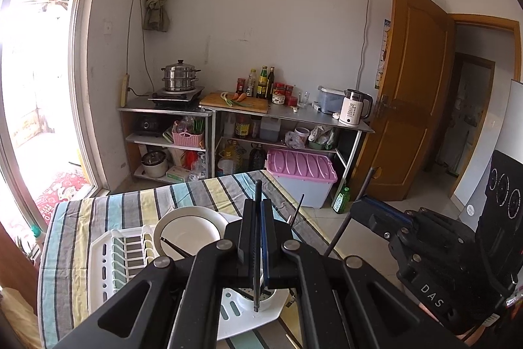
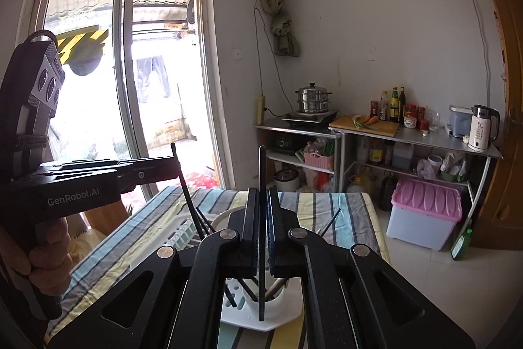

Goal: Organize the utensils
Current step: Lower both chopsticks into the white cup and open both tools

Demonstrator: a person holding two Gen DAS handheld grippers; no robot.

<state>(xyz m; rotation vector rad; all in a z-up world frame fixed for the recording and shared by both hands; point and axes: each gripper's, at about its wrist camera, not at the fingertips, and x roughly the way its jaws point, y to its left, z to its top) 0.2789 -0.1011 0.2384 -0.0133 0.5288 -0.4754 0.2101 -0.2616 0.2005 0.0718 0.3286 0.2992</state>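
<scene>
Item: two handheld grippers, one black chopstick apiece, above a drying rack on a striped tablecloth.

Left gripper (image 1: 257, 211): fingers pressed together, pinching a chopstick (image 1: 257, 251) that stands nearly upright between the pads, its lower tip hanging over the white utensil cup (image 1: 261, 305) at the rack's near corner.

Right gripper (image 2: 260, 201): fingers likewise clamped on a second chopstick (image 2: 262, 218), upright, lower end in front of the same cup (image 2: 278, 303). Whether either tip is already inside the rim cannot be told from these angles.

Cup contents: several dark chopsticks already leaning inside, seen from the right wrist.

Other stock: white dish rack (image 1: 104, 251) with pale green slots; a white plate (image 1: 188, 231) with a dark rim standing in it; the table (image 1: 81, 218) under a blue, yellow and grey striped cloth.

Step in hand, as judged: carrying the pair of chopsticks to the cup for sorting.

Next move calls for: centring each tip over the cup's mouth, lowering it clear of the sticks already there, then parting the fingers so it drops in upright without tipping the cup.
</scene>
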